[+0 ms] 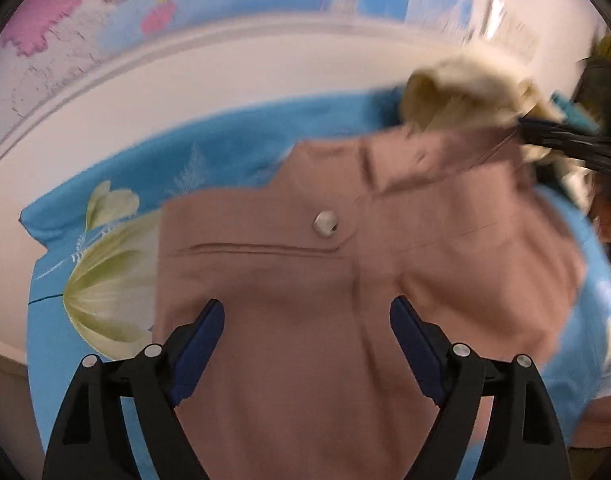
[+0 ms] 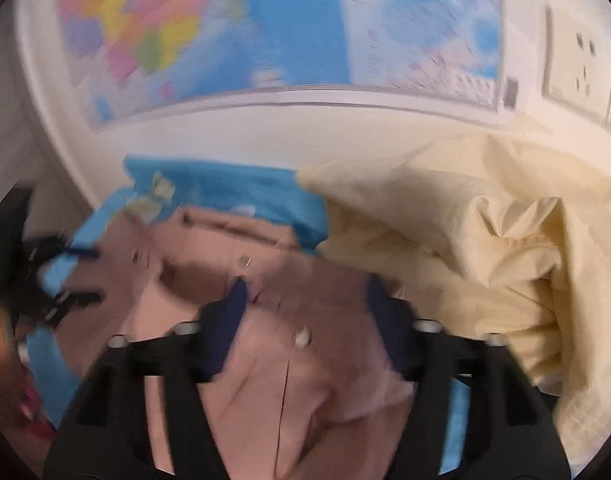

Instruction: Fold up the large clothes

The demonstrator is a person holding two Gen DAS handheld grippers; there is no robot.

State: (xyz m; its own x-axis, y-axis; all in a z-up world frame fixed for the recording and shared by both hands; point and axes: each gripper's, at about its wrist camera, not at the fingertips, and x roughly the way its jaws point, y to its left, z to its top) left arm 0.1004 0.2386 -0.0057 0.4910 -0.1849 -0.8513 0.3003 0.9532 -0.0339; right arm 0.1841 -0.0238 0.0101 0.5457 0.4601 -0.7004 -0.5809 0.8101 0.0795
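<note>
A dusty-pink coat with round metal buttons lies on a blue flowered sheet. My left gripper hovers just above the coat, jaws wide apart and empty. In the right wrist view the same pink coat lies below my right gripper, also open and empty over it. The left gripper shows blurred at the left edge of the right wrist view. The right gripper's dark body shows at the right edge of the left wrist view.
A cream-yellow garment lies bunched to the right of the coat, also seen in the left wrist view. A white wall with a coloured map and a socket plate stands behind the bed.
</note>
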